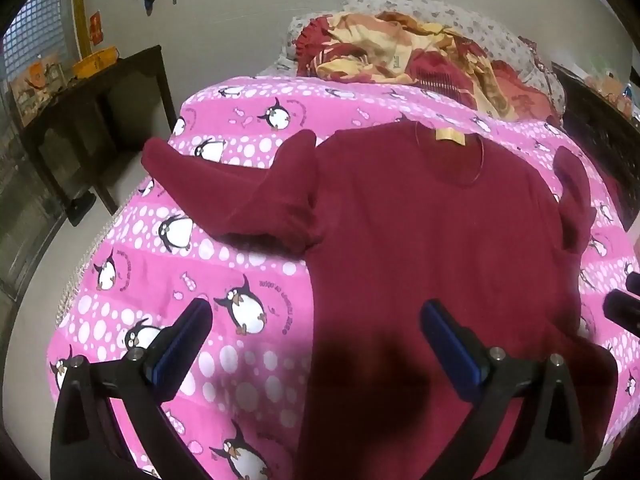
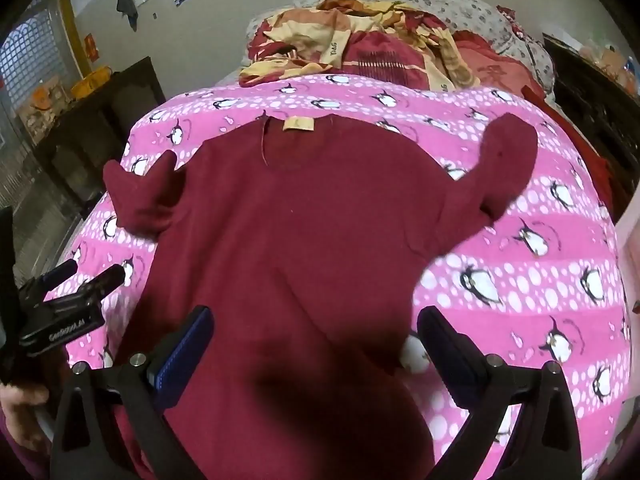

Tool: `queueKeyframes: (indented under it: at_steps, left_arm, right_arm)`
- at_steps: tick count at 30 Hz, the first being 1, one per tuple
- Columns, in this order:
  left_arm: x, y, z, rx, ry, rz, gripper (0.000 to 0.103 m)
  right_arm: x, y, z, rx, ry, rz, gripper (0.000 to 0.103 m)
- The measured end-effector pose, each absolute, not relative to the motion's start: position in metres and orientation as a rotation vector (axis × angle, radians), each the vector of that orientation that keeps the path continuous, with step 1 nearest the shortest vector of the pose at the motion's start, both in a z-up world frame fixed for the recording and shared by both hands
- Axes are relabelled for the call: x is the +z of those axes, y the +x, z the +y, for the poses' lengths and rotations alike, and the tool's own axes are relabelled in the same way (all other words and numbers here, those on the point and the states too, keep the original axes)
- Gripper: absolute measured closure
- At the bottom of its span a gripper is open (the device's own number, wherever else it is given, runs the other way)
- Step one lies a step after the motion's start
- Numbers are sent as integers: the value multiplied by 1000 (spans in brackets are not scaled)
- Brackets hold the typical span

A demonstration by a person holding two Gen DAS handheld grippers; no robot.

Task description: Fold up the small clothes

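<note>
Now my left gripper [image 1: 316, 320] hangs with jaws apart, over the lower left edge of the maroon long-sleeved top [image 1: 432, 248], spread flat on the pink penguin blanket [image 1: 168, 280]. Rightward, my right gripper [image 2: 316, 326] gapes above its hem.

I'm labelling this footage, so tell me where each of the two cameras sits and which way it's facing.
Left wrist: on the left gripper, above the maroon shirt's hem, facing its collar; own open jaws, right gripper's tips at the right edge.
Right wrist: on the right gripper, same heading; own open jaws, left gripper at left.
Shared: shirt, penguin blanket, crumpled bedding.
</note>
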State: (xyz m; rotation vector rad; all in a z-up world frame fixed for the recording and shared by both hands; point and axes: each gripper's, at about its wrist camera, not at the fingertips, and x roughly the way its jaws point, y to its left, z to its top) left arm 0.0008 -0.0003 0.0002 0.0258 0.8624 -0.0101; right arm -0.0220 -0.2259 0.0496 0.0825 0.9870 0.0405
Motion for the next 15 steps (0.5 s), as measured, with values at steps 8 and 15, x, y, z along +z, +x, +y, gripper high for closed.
queueKeyframes:
  at_steps: [8, 15]
  left_arm:
    - [-7, 6, -4, -13, 20, 870, 0]
    - [-11, 8, -5, -3, 32, 886, 0]
  right_arm:
    - [41, -9, -218, 16, 70, 975, 0]
    - [32, 0, -208, -5, 22, 977, 0]
